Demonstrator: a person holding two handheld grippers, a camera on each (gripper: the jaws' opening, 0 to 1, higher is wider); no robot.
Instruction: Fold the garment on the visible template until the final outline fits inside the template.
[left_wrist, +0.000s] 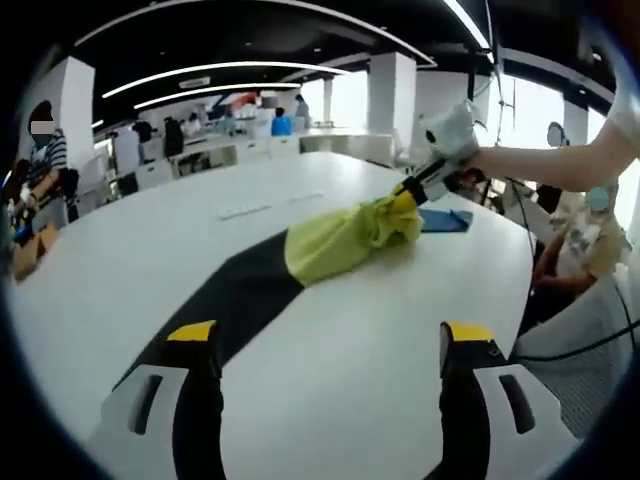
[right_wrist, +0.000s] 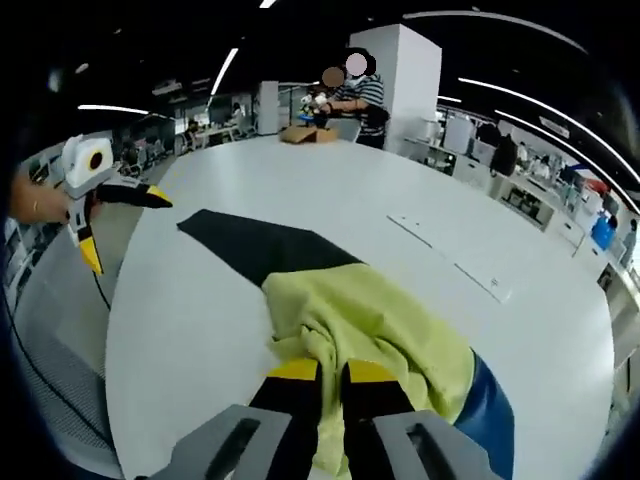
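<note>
Nearest, the right gripper (right_wrist: 332, 372) is clenched on the yellow garment (right_wrist: 370, 320) (bunched, presumably to lift and spread it), whose far edge overlaps the black template (right_wrist: 255, 245). Beyond the template, the left gripper (right_wrist: 118, 225) hovers released.

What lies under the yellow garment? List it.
Under the yellow garment lies the black template on the white table; a blue object shows at its edge. The right claw grips it. The template's covered part cannot be seen.
</note>
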